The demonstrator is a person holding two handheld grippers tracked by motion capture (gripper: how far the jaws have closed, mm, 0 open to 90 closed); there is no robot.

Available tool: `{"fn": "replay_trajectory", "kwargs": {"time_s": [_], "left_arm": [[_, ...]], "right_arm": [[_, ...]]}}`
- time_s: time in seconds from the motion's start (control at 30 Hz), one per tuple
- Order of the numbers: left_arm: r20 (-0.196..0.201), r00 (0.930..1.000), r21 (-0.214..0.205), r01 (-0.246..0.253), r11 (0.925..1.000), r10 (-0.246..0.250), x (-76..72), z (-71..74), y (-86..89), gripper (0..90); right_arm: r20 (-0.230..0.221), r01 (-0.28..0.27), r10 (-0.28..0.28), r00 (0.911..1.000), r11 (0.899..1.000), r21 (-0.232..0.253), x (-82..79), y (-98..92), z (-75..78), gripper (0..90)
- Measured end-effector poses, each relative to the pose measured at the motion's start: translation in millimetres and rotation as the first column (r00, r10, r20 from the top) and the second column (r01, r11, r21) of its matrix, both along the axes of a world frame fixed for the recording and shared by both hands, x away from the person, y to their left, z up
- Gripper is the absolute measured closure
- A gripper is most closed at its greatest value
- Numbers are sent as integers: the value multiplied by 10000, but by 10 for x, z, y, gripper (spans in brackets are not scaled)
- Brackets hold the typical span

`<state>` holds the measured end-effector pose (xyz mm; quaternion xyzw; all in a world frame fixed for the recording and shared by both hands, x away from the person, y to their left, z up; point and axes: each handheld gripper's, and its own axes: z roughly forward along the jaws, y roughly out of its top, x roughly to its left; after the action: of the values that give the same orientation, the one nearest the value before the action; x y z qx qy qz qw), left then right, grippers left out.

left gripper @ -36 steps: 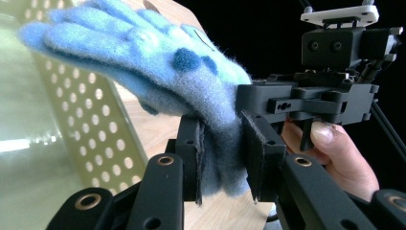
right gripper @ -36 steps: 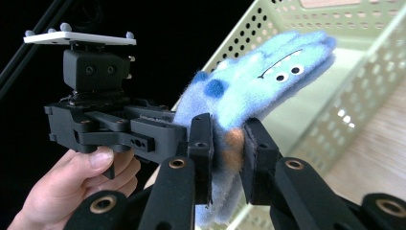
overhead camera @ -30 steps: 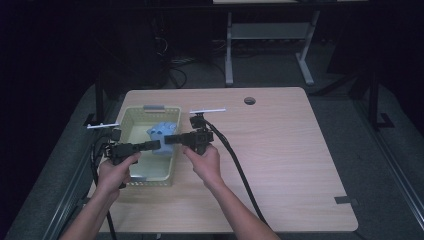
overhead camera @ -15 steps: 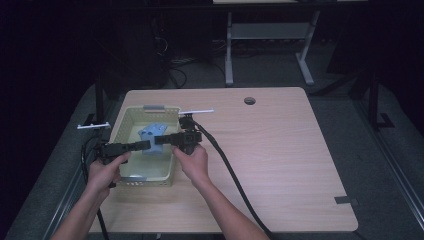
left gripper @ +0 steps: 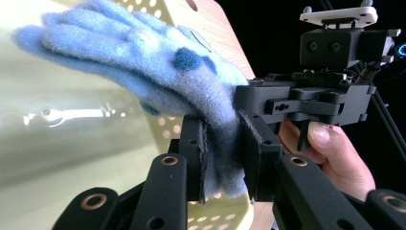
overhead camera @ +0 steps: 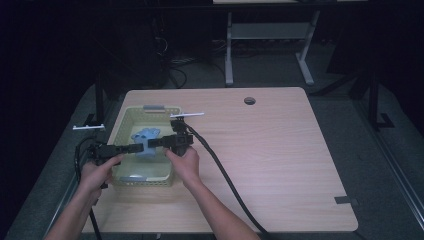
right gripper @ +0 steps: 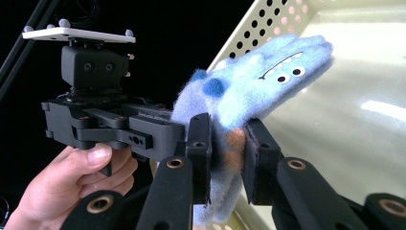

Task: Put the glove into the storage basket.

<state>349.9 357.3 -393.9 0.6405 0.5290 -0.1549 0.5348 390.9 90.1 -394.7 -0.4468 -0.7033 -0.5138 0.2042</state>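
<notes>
Both hand-held grippers are clenched on the same fuzzy light-blue plush toy with dark blue spots (overhead camera: 145,141), left of frame centre in the high view, held over the pale yellow-green perforated plastic basket (overhead camera: 120,131). Left hand-held gripper (left gripper: 224,155): pads pressed into the fleece at one end of the toy. Right hand-held gripper (right gripper: 226,153): jaws have just eased apart slightly, pads on the fleece at an orange patch, toy between them. The toy's stitched mouth and button eyes face the right gripper view's upper right. Basket sits at the left edge of the light wood-grain surface (overhead camera: 280,165). Black cable (overhead camera: 225,175) trails from the right hand-held gripper across the surface toward the bottom of frame. Round cable hole (overhead camera: 249,100) near the far edge, well apart.
</notes>
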Motion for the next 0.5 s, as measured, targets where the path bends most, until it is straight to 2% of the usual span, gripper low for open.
{"fn": "replay_trajectory", "kwargs": {"time_s": [0.17, 0.5], "left_arm": [[-175, 9998, 84, 7, 10000, -5, 19, -47, 30, 723], [-380, 9993, 439, 26, 9990, -9, 34, -77, 36, 723]], "right_arm": [[9, -53, 53, 10000, 9999, -160, 26, 37, -42, 737], [-305, -133, 119, 9995, 9989, -441, 70, 35, -103, 715]]}}
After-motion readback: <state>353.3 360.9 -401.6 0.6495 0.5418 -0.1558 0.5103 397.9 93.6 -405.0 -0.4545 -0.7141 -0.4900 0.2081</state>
